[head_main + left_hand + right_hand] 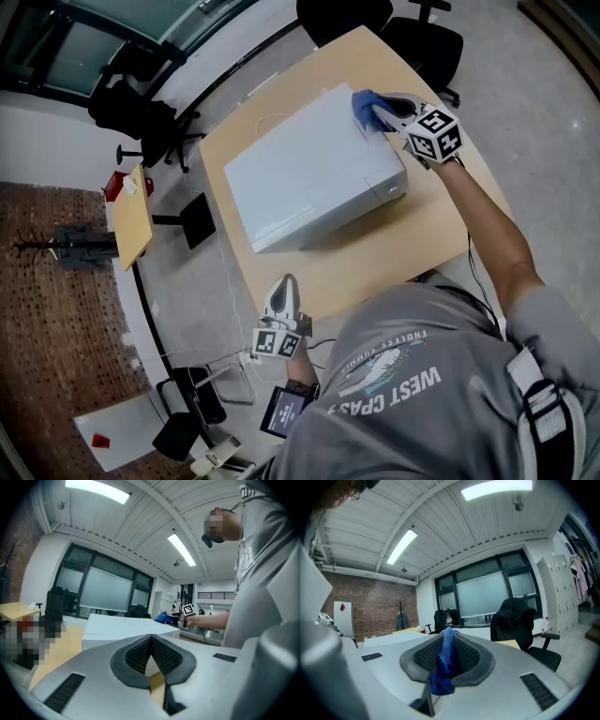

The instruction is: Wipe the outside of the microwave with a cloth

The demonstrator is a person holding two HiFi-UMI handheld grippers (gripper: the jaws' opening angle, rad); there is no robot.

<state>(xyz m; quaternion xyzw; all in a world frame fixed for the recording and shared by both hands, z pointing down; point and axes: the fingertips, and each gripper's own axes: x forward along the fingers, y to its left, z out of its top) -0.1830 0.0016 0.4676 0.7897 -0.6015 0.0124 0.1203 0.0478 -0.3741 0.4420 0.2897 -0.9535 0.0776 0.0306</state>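
At the far right corner of the white microwave point(314, 173) on the worktop point(375, 267), the right hand-held gripper point(378, 112) pinches the blue cloth point(364, 103), the left hand-held gripper point(285, 286) waits closed and empty by the near edge, and I think most of the wiping is left to do.

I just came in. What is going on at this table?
A person is at a wooden table with a white microwave on it and holds a tool in each hand. The right tool is shut on a blue cloth at the far right corner of the microwave's top; whether the cloth touches it is unclear. The left tool is shut and empty, near the table's near edge, away from the microwave.
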